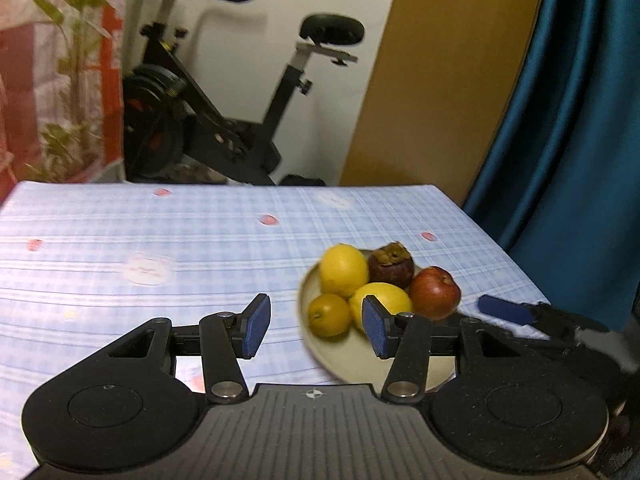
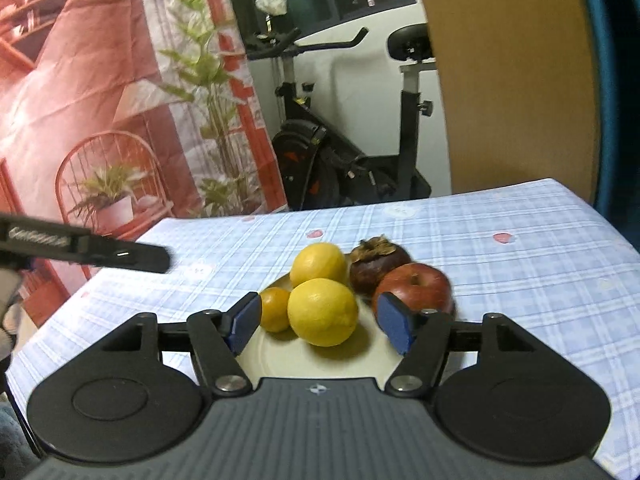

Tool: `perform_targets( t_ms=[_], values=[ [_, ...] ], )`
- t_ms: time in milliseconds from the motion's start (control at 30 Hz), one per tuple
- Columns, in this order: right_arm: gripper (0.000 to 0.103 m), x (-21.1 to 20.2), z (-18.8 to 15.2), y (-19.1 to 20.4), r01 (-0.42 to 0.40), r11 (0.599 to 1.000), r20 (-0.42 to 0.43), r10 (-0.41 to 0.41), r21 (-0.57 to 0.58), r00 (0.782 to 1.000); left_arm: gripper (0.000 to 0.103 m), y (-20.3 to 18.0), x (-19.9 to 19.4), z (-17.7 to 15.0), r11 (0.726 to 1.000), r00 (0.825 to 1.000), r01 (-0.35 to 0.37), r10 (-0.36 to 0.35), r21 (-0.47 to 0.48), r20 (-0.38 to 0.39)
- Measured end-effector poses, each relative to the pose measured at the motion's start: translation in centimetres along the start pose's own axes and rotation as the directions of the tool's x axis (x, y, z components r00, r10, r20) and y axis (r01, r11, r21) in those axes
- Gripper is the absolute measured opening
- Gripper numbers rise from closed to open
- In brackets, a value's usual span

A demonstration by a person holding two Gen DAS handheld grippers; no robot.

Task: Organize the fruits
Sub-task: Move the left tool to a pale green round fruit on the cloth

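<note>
A pale round plate point(image 2: 276, 354) on the blue plaid tablecloth point(image 2: 520, 280) carries five fruits in a close cluster. In the right wrist view, a large lemon point(image 2: 322, 312) lies at the cluster's centre front; a second lemon point(image 2: 318, 264) sits behind it at about 12 o'clock, touching it. A small orange fruit point(image 2: 275, 309) rests against the front lemon at 9 o'clock. A red apple point(image 2: 416, 286) lies at 3 o'clock of the front lemon, and a dark mangosteen point(image 2: 378, 266) with a dry brown calyx stands at about 1 o'clock, touching the apple. The bare part of the plate lies toward the viewer, at 6 o'clock of the fruit. The right gripper point(image 2: 322, 324) hangs over this near rim with its blue pads point(image 2: 394, 322) spread well apart; the front lemon appears between them, but neither pad presses on it, so the jaws stand open and hold nothing. In the left wrist view, the left gripper point(image 1: 316, 326) hangs over the tablecloth at about 8 o'clock of the plate, its blue pads apart with only cloth and plate rim seen between them: open, empty. One finger of the right gripper shows there at the plate's 3 o'clock. Beyond the far table edge stand an exercise bike point(image 1: 224, 120), a printed red backdrop point(image 2: 80, 100) with painted plants, a tan wooden panel point(image 1: 440, 80) and a teal curtain point(image 1: 580, 120).
</note>
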State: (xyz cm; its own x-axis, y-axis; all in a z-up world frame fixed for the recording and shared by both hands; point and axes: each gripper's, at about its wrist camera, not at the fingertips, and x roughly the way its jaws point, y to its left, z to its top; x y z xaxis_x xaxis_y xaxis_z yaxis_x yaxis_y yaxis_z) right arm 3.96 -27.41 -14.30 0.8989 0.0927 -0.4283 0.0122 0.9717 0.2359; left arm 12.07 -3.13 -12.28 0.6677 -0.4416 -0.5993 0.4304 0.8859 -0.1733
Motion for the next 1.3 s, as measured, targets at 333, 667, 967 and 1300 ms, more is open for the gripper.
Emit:
perform_targets(
  t_ms=[333,667,967,1300],
  values=[
    [0.067,-2.5,-0.9,2.0,0.007,0.999,0.006,-0.007,-0.04,1.0,0.055,1.4,-4.7,-0.7,1.0,0.998,-0.024,0.025,-0.018,0.062],
    [0.063,-3.6,-2.4,3.4,-0.024,0.998,-0.01,0.024,-0.058,1.0,0.055,0.4,-5.1,-2.9,0.998,0.995,-0.054,0.056,-0.021,0.079],
    [0.059,-2.5,-4.6,5.6,-0.093,0.99,-0.094,0.083,-0.11,0.992,0.055,0.7,-4.4,-5.7,0.999,0.999,-0.029,0.031,-0.044,0.031],
    [0.059,-0.7,-5.7,8.2,-0.198,0.968,-0.167,0.172,-0.157,0.971,0.055,3.4,-4.6,-7.3,0.991,0.999,-0.05,0.049,-0.121,-0.004]
  ],
)
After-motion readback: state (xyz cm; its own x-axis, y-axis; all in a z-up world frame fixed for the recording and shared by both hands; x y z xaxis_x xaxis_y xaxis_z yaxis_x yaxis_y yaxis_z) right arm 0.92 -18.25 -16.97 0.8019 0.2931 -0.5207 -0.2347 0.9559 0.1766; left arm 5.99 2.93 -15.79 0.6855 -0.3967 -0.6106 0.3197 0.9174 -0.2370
